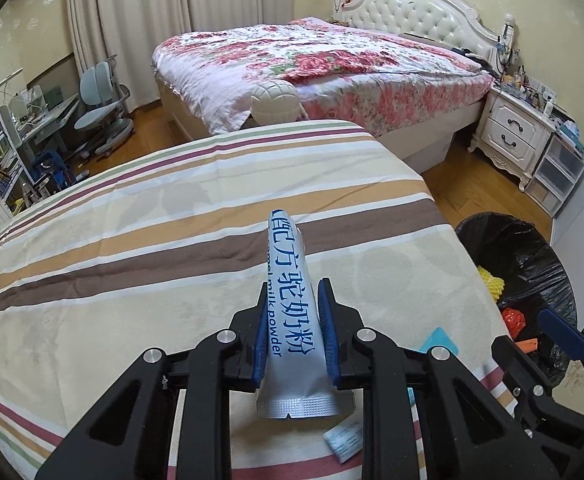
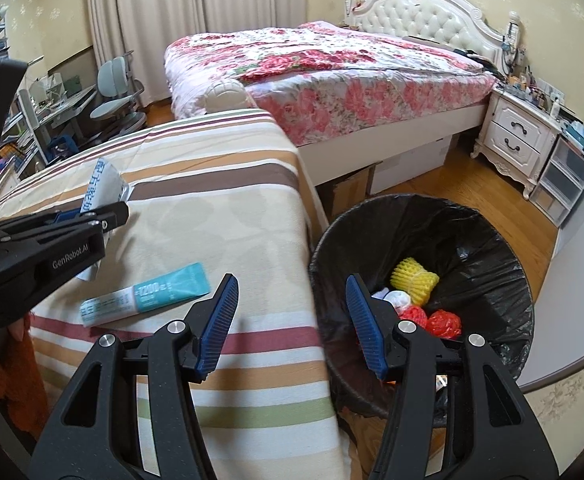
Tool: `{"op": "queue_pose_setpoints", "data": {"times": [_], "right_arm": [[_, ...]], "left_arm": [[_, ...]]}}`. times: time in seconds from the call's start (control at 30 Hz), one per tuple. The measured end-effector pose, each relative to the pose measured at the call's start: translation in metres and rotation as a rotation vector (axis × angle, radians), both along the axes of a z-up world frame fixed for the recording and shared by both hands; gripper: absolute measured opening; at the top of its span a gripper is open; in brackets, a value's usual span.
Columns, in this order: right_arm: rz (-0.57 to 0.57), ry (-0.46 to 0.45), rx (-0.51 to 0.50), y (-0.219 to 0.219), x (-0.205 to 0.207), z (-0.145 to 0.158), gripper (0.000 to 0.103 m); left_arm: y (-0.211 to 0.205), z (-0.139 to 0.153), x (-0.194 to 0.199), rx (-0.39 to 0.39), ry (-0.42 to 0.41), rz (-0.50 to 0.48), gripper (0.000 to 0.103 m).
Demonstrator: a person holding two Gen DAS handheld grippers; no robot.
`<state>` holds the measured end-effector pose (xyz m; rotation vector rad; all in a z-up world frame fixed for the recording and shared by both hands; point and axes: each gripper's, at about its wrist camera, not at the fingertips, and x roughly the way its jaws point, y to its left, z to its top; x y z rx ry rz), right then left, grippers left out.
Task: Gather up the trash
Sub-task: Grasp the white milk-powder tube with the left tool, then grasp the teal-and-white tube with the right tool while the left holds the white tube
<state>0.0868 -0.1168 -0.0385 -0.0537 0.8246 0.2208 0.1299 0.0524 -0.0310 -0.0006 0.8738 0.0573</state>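
Left tongs [image 1: 294, 330] are pinching the silver milk powder sachet [image 1: 288, 300] just above the striped surface [image 1: 132, 240]; my right tongs [image 2: 292, 322] are hanging half-open and empty over the bin [image 2: 472, 240] rim, teal packet [image 2: 148, 294] lying nearby.

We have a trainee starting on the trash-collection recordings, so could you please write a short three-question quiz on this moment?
1. True or false: the left tool is shut on the silver milk powder sachet.
2. What is between the blue pads of the right tool?
A. the teal packet
B. the yellow foam net
C. nothing
3. Where does the teal packet lie?

Key
1. True: both pads press on the sachet, and it is lifted off the striped cover.
2. C: its jaws stand apart and empty, above the rim of the black-lined bin.
3. Flat on the striped cover, near the edge beside the bin.
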Motion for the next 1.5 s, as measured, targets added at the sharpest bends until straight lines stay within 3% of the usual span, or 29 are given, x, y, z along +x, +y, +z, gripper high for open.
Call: {"op": "queue_pose_setpoints", "data": {"times": [0.43,0.57,0.93,1.13,1.27,1.5], "right_arm": [[0.143,0.050,-0.076,0.055,-0.018,-0.007,0.055],[0.173,0.045,-0.094,0.072,-0.022,-0.007,0.064],[0.191,0.048,-0.091,0.108,0.006,-0.006,0.064],[0.192,0.033,-0.074,0.099,0.003,0.007,0.064],[0.125,0.014,-0.056,0.079,0.019,0.015,0.064],[0.023,0.072,-0.090,0.051,0.052,-0.007,0.064]], "left_arm": [[0.056,0.005,-0.035,0.000,-0.020,0.086,0.024],[0.076,0.006,-0.048,-0.016,-0.023,0.120,0.024],[0.100,0.001,-0.062,-0.044,-0.014,0.164,0.024],[0.105,-0.005,-0.067,-0.052,-0.003,0.167,0.024],[0.105,-0.011,-0.071,-0.063,0.011,0.165,0.024],[0.105,-0.015,-0.074,-0.067,0.019,0.165,0.024]]}}
